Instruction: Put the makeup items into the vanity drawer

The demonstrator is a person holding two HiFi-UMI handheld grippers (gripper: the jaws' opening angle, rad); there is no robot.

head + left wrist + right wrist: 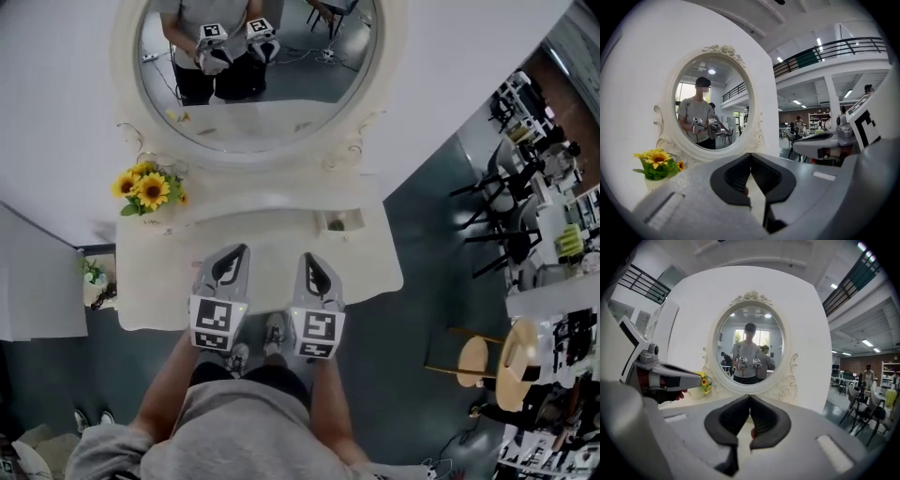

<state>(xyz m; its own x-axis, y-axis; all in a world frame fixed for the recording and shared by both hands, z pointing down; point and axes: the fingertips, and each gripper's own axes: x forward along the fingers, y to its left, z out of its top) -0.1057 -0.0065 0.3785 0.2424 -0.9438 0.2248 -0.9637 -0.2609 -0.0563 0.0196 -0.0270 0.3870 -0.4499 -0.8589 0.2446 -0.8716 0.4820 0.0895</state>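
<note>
As I look down through the head view, the left gripper (234, 253) and the right gripper (312, 261) hang side by side over the front edge of the vanity top (272, 220), near its middle, jaws pointing at the oval mirror (253, 122). The only loose small thing I can see is a greenish object (337, 223) by the right rear corner of the top. It lies ahead of the right gripper's tips and apart from them, and it is too small for me to tell what it is. A pot of sunflowers (148, 189) stands at the left rear corner. The middle of the top between them is bare, and grey floor runs past the right edge toward the stools (476, 358).

From the left gripper view, its two dark pads meet at the tips with nothing clamped between them. The mirror fills the middle, the sunflowers sit low on the left, and the right gripper's body crosses on the right.

From the right gripper view, its pads are likewise pressed together and empty. The mirror is dead ahead, and the left gripper reaches in from the left in front of the sunflowers.
</note>
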